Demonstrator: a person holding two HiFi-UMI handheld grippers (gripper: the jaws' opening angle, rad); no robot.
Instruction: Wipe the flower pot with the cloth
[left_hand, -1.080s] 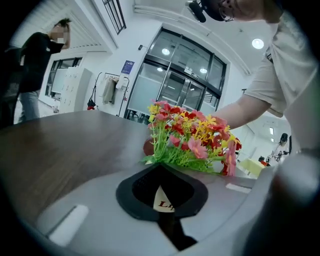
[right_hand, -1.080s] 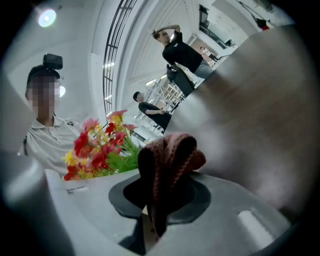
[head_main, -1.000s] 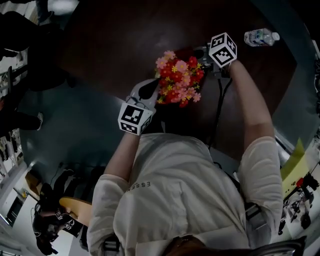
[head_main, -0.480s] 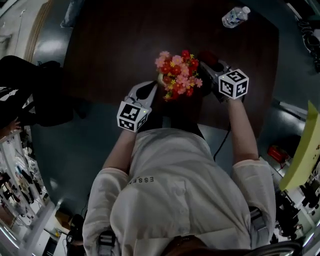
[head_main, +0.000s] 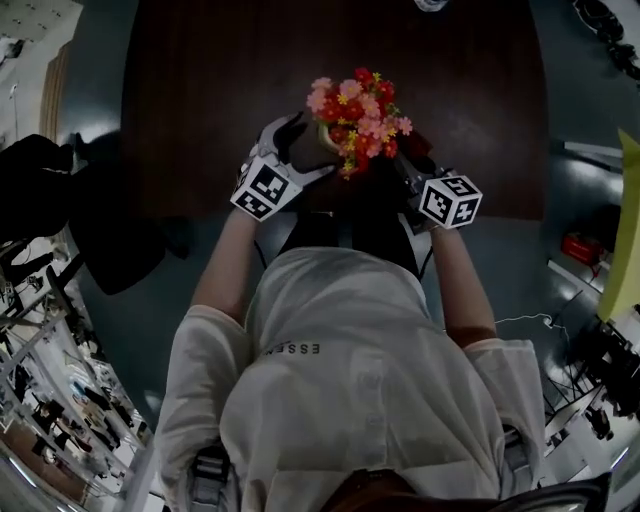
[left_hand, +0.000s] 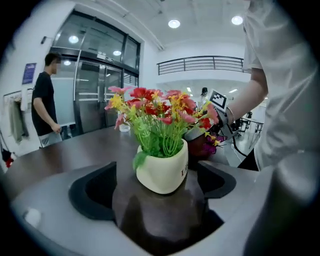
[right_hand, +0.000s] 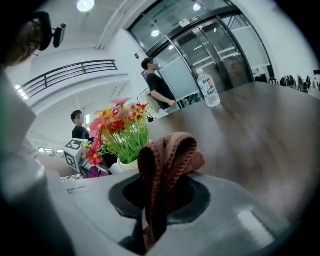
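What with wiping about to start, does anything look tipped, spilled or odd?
Nothing stands out. The flower pot stands upright on the table, nothing spilled; the right gripper is shut on the folded cloth.

Count: 1 pot (left_hand: 162, 172), 1 cloth (right_hand: 167, 165), 1 left gripper (head_main: 305, 150), 1 right gripper (head_main: 405, 170), 1 table (head_main: 200, 80), 1 bottle (right_hand: 208, 89) far, 2 bystanders (right_hand: 159, 85) (right_hand: 79, 127) far

Head view: flower pot (head_main: 326, 138) mostly covered by flowers (head_main: 360, 108); water bottle (head_main: 431, 4) cut off by top edge. Left gripper view: pot lettering (left_hand: 185, 171) partly turned away, unreadable.
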